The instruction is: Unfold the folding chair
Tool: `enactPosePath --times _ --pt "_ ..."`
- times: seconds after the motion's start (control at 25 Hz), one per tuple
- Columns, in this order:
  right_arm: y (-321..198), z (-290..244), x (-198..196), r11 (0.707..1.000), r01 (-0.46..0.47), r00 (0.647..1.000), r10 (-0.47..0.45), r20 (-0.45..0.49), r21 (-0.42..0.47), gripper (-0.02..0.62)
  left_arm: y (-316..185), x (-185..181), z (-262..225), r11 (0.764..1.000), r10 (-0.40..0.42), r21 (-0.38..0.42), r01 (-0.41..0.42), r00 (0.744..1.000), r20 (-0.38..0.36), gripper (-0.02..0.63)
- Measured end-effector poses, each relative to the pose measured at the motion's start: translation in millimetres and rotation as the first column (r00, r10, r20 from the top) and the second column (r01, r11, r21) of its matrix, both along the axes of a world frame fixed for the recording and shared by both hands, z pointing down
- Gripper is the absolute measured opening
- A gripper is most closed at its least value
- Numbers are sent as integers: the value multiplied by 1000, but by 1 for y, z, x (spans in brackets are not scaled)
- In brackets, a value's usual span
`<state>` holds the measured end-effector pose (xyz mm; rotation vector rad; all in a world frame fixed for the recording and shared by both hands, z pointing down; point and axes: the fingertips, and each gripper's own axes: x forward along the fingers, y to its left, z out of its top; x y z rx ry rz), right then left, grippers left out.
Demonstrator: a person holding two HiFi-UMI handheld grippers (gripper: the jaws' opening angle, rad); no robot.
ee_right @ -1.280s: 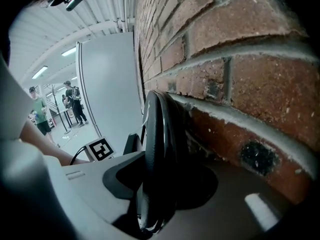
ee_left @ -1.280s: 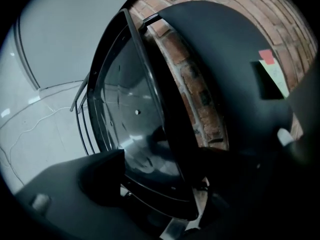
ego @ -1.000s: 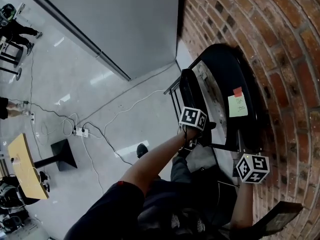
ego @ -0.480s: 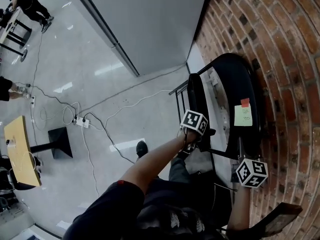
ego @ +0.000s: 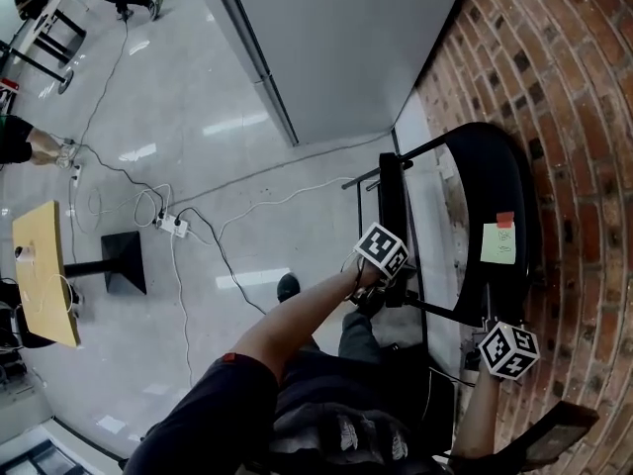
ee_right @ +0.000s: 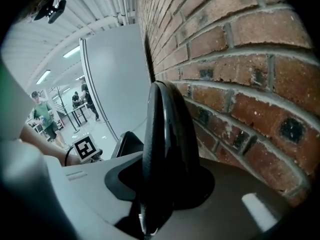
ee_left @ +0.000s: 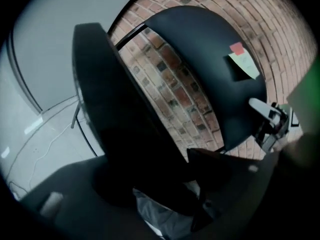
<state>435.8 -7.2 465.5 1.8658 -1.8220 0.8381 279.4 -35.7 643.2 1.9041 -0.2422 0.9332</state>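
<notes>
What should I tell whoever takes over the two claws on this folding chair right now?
Left claw: its jaws have just been closing on the seat, gripping its edge.
Right claw: shut on the rim of the backrest, close to the brick wall.
Done: the seat stands partly swung away from the backrest, with a gap between them.
Left: swing the seat fully down.

A brick wall (ego: 584, 87) meets a grey partition (ego: 346, 38); cables (ego: 297, 162) cross the glossy floor (ego: 148, 97).
</notes>
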Motion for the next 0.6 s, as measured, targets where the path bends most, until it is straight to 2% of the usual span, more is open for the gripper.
enactPosePath --times 0.04,0.36,0.6 --pt "0 0 -2 1000 0 1000 0 0 0 123 1 -3 0 1000 8 16 -8 1000 -3 308" --pt "-2 12 13 1000 -19 999 20 41 -24 129 -1 -16 10 999 2 38 -3 1000 29 323" --pt "-6 18 17 1000 -8 999 9 48 -19 130 -4 -23 20 999 -1 34 -2 996 85 338"
